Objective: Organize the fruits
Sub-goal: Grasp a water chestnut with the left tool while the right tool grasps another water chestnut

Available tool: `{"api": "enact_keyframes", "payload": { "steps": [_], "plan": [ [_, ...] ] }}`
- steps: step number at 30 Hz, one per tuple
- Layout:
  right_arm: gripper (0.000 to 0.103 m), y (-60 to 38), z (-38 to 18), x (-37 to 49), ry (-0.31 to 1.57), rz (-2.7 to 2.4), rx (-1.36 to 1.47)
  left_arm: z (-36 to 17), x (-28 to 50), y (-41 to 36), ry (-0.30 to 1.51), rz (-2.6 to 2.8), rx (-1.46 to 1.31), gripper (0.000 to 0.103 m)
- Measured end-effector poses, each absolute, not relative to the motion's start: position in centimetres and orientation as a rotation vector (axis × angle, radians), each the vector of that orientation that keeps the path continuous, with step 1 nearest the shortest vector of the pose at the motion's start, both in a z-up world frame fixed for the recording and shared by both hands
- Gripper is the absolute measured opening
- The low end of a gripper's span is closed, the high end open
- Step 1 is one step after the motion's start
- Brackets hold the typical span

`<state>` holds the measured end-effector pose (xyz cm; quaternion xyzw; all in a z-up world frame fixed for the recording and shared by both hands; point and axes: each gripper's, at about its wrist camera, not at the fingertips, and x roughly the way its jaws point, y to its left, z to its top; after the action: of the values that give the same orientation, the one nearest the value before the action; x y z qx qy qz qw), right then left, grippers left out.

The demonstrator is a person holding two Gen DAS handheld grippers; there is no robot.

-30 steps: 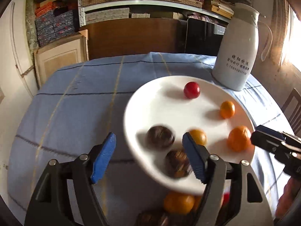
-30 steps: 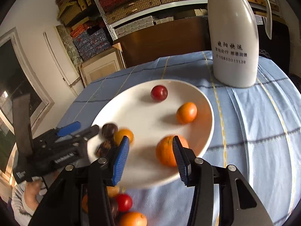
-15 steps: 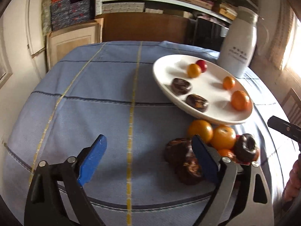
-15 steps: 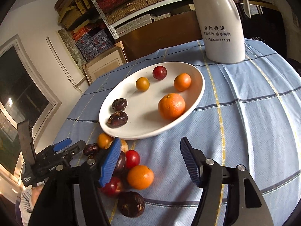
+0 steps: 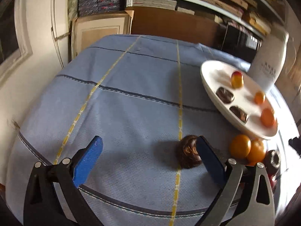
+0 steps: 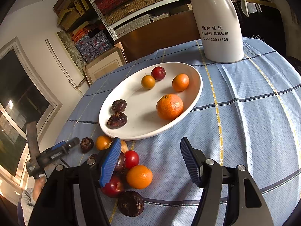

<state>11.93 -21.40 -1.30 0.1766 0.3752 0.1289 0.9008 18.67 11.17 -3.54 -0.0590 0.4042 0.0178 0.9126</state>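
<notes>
A white oval plate (image 6: 193,71) holds a big orange (image 6: 169,106), a small orange (image 6: 180,82), a yellow fruit (image 6: 148,82), a red plum (image 6: 158,73) and two dark brown fruits (image 6: 117,120). A loose pile lies on the cloth in front of it: an orange (image 6: 139,177), red fruits (image 6: 131,159) and dark fruits (image 6: 130,203). My right gripper (image 6: 150,162) is open above the pile's right side. My left gripper (image 5: 148,161) is open and empty; a dark fruit (image 5: 187,154) lies just inside its right finger. The plate (image 5: 210,92) is at the right in that view.
A tall white thermos jug (image 6: 218,24) stands behind the plate. The table has a blue checked cloth (image 5: 122,101). Shelves with boxes (image 6: 120,1) and a wooden cabinet (image 5: 169,24) stand behind the table. The left gripper (image 6: 54,152) shows left of the pile in the right wrist view.
Both grippers have pulled back from the plate toward the near side. The left gripper swung left and lower, to the dark fruit on the cloth. Both stayed open.
</notes>
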Motion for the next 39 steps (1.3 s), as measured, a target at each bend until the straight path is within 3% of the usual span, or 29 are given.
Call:
{"api": "enact_keyframes", "payload": {
  "steps": [3, 8, 13, 15, 25, 27, 28, 29, 39],
  "plan": [
    [0.066, -21.3, -1.3, 11.9, 0.776, 0.274, 0.354, -3.5, 18.5, 10.7, 0.829, 0.011, -0.105, 0.097],
    [0.066, -21.0, -1.3, 12.0, 0.777, 0.28, 0.342, -4.3, 18.3, 6.8, 0.82, -0.029, 0.091, 0.084],
    [0.066, -20.6, -1.2, 11.8, 0.772, 0.294, 0.331, -5.2, 19.1, 5.4, 0.867, -0.071, 0.128, 0.06],
    [0.066, -20.0, -1.2, 11.7, 0.77, 0.308, 0.312, -5.5, 19.6, 5.6, 0.895, -0.115, 0.096, 0.041],
    [0.065, -13.4, -2.0, 10.9, 0.75, 0.339, 0.003, -5.6, 19.9, 5.5, 0.894, -0.115, 0.075, 0.041],
    [0.058, -12.5, -2.5, 11.1, 0.76, 0.327, -0.042, -5.6, 19.8, 5.6, 0.894, -0.113, 0.078, 0.041],
    [0.048, -12.2, -2.7, 11.1, 0.769, 0.334, -0.05, -5.6, 19.7, 5.6, 0.894, -0.114, 0.077, 0.041],
    [0.045, -12.1, -2.8, 11.0, 0.767, 0.346, -0.05, -5.6, 19.7, 5.6, 0.894, -0.114, 0.076, 0.041],
    [0.044, -13.9, -0.6, 9.2, 0.699, 0.364, 0.01, -3.7, 17.6, 4.6, 0.824, -0.165, 0.064, 0.041]
  ]
}}
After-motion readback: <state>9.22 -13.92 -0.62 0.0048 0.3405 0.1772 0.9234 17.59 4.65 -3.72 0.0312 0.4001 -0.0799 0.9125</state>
